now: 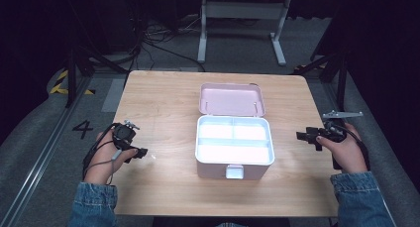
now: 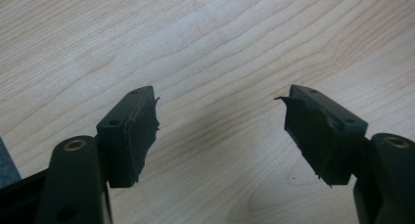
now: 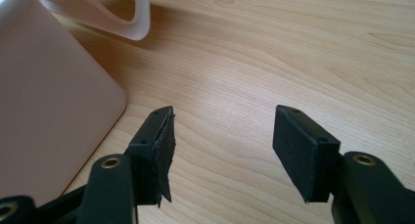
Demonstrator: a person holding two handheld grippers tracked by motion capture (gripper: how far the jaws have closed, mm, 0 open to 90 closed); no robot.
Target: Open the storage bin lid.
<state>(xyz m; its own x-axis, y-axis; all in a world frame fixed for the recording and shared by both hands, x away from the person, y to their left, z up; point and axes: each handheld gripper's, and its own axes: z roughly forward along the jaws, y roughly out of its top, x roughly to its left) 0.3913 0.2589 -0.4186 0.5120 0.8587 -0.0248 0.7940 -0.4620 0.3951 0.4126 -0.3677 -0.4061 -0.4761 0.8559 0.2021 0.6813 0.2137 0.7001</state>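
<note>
Pink storage box (image 1: 234, 146) sits open at the middle of the table (image 1: 163, 103), its lid (image 1: 232, 99) thrown back toward the far side and standing up behind the body. Inside you see a white tray split into compartments: two smaller ones along the far edge and one long one along the near edge. Glare washes them out, so you cannot tell whether anything lies in them. A pale latch (image 1: 234, 171) hangs on the near wall of the box.

Your left gripper (image 1: 140, 152) hovers left of the box, well apart from it, jaws spread wide with nothing between them; its own view looks down on bare wood grain past worn black pads (image 2: 139, 131). Your right gripper (image 1: 300, 136) sits right of the box, near its side, jaws likewise parted and empty; its view catches the pink wall (image 3: 49, 101) at the left and a pale loop of handle (image 3: 122, 18) beyond.

Light wooden tabletop with rounded corners carries the box. Grey carpet floor surrounds it, with a white table frame (image 1: 241, 24) and loose cables (image 1: 158, 41) at the far side, and a "4" marked on the floor (image 1: 82, 129) at the left.
</note>
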